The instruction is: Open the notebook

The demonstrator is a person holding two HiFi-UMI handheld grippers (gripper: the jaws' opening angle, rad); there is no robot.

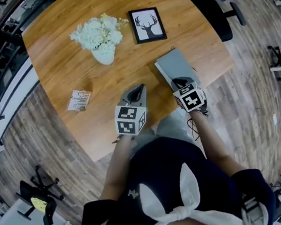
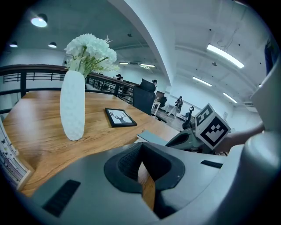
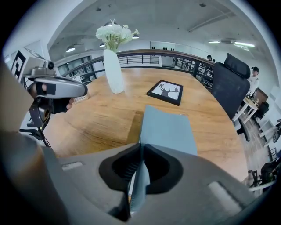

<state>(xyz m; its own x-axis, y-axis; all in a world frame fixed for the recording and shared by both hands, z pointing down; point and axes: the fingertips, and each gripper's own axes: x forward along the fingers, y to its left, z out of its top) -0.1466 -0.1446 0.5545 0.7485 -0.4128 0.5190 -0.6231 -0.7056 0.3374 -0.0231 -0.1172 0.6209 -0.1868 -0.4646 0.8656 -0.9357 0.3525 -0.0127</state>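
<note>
A grey-blue notebook (image 1: 177,62) lies near the right edge of the round wooden table (image 1: 63,57), just in front of the person. My right gripper (image 1: 177,81) comes down onto its near edge. In the right gripper view the right gripper (image 3: 141,147) is shut on the notebook's cover (image 3: 169,127), whose near edge is raised off the pages and runs between the pads. My left gripper (image 1: 139,89) hovers over bare wood to the notebook's left. Its jaws meet at the tips with nothing between them (image 2: 141,147). The notebook (image 2: 153,137) also shows in the left gripper view.
A white vase of white flowers (image 1: 101,38) stands at the table's middle, with a framed deer picture (image 1: 147,25) to its right. A small printed card (image 1: 79,99) lies at the left. A dark office chair (image 1: 220,14) stands beyond the table's right edge.
</note>
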